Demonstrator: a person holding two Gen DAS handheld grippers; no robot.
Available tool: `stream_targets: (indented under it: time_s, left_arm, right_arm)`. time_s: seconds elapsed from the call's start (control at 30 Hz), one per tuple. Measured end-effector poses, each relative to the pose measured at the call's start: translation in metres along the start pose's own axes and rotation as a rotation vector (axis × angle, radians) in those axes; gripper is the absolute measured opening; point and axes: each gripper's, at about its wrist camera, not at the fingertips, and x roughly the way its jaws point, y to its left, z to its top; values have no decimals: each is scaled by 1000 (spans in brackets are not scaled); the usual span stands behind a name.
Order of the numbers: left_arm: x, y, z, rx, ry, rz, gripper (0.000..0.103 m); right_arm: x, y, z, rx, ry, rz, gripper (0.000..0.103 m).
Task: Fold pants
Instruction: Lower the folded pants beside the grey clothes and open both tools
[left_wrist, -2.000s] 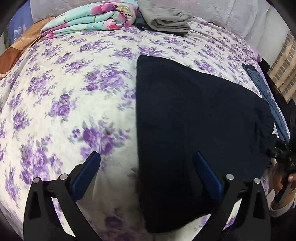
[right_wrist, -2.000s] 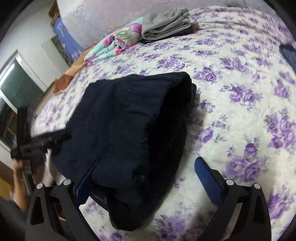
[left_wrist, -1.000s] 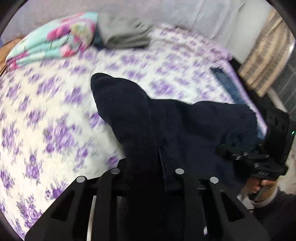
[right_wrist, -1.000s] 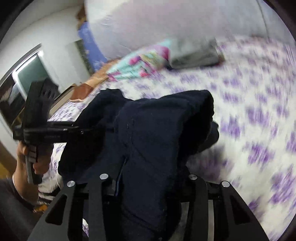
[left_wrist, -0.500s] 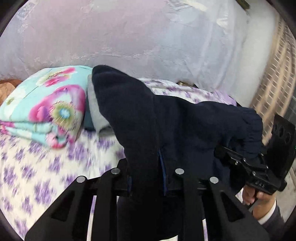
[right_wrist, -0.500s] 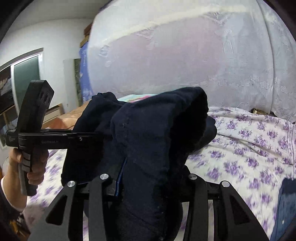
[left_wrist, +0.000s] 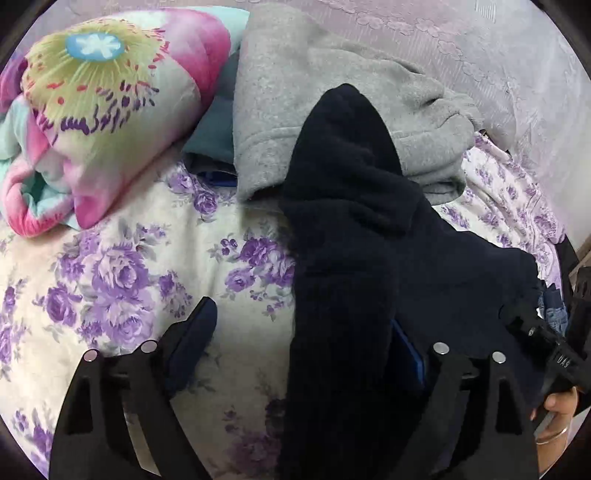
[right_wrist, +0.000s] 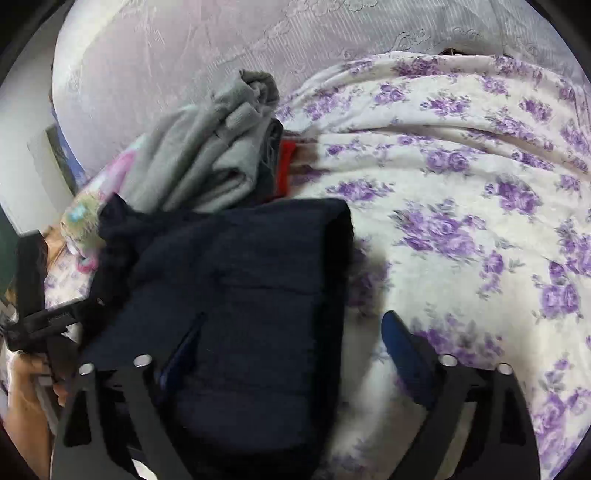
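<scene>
Home bedroom, bed with purple-flowered sheet (left_wrist: 122, 258), folded floral quilt (left_wrist: 92, 122), grey garment (left_wrist: 295, 85) stacked beside it

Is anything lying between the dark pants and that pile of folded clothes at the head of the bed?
Nothing visible. The dark pants already lean against the grey folded garment of the pile, with only the floral bedsheet beside them.

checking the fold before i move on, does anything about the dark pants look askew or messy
Yes. The dark pants lie bunched, not flat: one end climbs onto the folded grey garment near the floral quilt. Both the left gripper and right gripper have just opened, cloth draped over one finger each.
</scene>
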Motion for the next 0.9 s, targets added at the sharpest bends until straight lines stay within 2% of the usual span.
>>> stream_targets:
  time_s: [0.13,0.23,0.3,0.33,0.4,0.5,0.57,0.63,0.7,0.8,0.9]
  left_arm:
    - [-3,-10,-4,43,-23,63,90]
    - [-2,-9,-4,29,-32,55,91]
    - [-3,-10,-6,35,-37,78,93]
    - [-5,-7,-6,39,-39,91,95]
    - [-9,-15,-8,60,-52,174,99]
    - [-27,-24,-18,83,-58,260,98]
    - [-45,-30,-32,96,-51,253,98]
    - [-60,-38,-49,127,-47,225,98]
    - [-77,-42,-64,126,-69,241,98]
    - [-100,-44,-78,108,-83,228,98]
    - [-125,-50,-96,96,-105,207,98]
  right_arm:
    - [-1,1,-2,8,2,-5,96]
    - [4,-6,-2,20,10,-7,99]
    - [7,-9,-4,30,19,-7,99]
    - [7,-9,-5,36,19,-21,99]
    - [-4,-3,-11,50,24,-72,99]
    - [-42,17,-22,35,-23,-191,99]
    - [-76,30,-33,32,-93,-225,99]
    - [-104,40,-45,61,-145,-177,99]
    - [-116,48,-53,64,-153,-188,99]
    - [-129,66,-68,33,-170,-248,99]
    - [-142,81,-83,47,-174,-256,99]
